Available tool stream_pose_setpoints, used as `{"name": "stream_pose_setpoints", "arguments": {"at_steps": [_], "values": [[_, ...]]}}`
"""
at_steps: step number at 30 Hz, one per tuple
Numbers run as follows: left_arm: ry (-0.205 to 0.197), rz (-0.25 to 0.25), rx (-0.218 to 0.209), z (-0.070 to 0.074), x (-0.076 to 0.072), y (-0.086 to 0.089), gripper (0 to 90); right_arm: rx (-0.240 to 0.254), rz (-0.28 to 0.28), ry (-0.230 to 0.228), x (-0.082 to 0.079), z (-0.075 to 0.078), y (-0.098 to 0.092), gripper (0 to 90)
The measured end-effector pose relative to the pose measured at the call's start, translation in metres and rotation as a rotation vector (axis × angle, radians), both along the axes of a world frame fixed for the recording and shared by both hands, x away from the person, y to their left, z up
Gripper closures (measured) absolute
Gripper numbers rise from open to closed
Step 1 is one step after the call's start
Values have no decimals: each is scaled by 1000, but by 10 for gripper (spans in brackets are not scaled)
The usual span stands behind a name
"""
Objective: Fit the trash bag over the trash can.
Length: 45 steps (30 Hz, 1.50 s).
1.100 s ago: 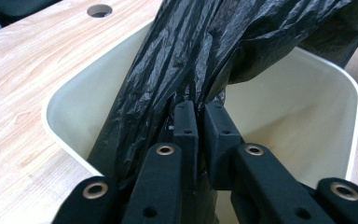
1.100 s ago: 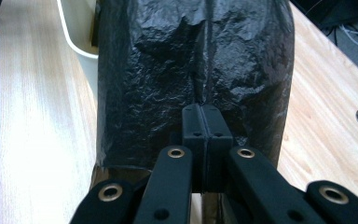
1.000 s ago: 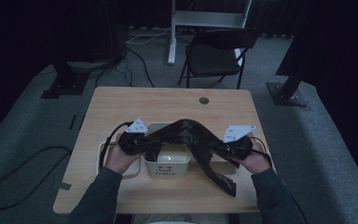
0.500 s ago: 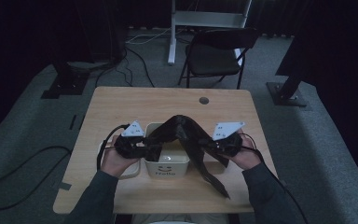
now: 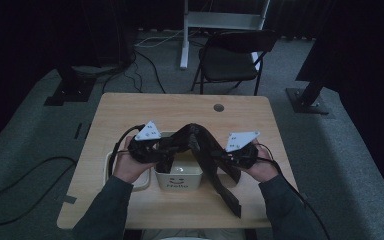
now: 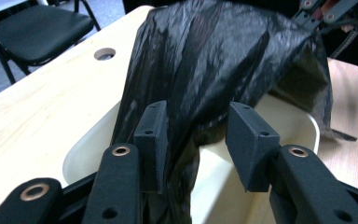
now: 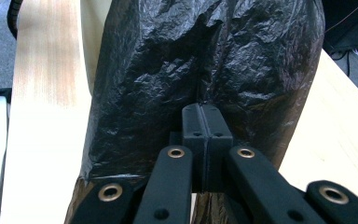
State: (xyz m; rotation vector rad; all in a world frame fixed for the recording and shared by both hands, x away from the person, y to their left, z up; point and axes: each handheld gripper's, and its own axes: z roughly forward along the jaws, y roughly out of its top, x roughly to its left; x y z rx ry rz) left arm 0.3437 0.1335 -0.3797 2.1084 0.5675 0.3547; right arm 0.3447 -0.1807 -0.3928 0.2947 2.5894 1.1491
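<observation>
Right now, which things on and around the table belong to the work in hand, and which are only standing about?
In use:
- crinkled black plastic bag
- small white plastic bin marked "Hello"
- left tool, jaws apart around the bag
- right tool, pinching the bag

Standing about:
- black folding chair
- white metal stand

Crinkled glossy plastic bag [image 7: 205, 60], pale wood table [image 5: 130, 110]

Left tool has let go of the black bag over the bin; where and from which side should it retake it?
Take the bunched fold of the black bag hanging into the white bin, between the left tool's just-opened jaws. Come from the bin's left side, jaws straddling the fold: there the film gathers into a narrow pleat. The right tool holds the other end pinched, keeping the bag draped.
</observation>
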Motion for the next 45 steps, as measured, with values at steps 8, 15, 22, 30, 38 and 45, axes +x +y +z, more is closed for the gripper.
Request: {"name": "stream_pose_setpoints", "arguments": {"at_steps": [8, 15, 22, 30, 38, 45], "values": [[16, 12, 42, -12, 6, -8, 900, 3, -4, -3, 0, 0, -3, 900], [49, 32, 57, -22, 4, 2, 900, 6, -16, -7, 1, 1, -4, 900], [118, 43, 71, -43, 2, 12, 900, -10, -21, -11, 3, 1, 1, 900], [119, 39, 54, -45, -3, 17, 866, -14, -10, -8, 5, 0, 6, 900], [76, 39, 34, -28, -7, 14, 739, -19, -4, -4, 6, -1, 8, 900], [56, -2, 30, -16, -4, 0, 693, -24, 2, 1, 6, -3, 9, 900]]}}
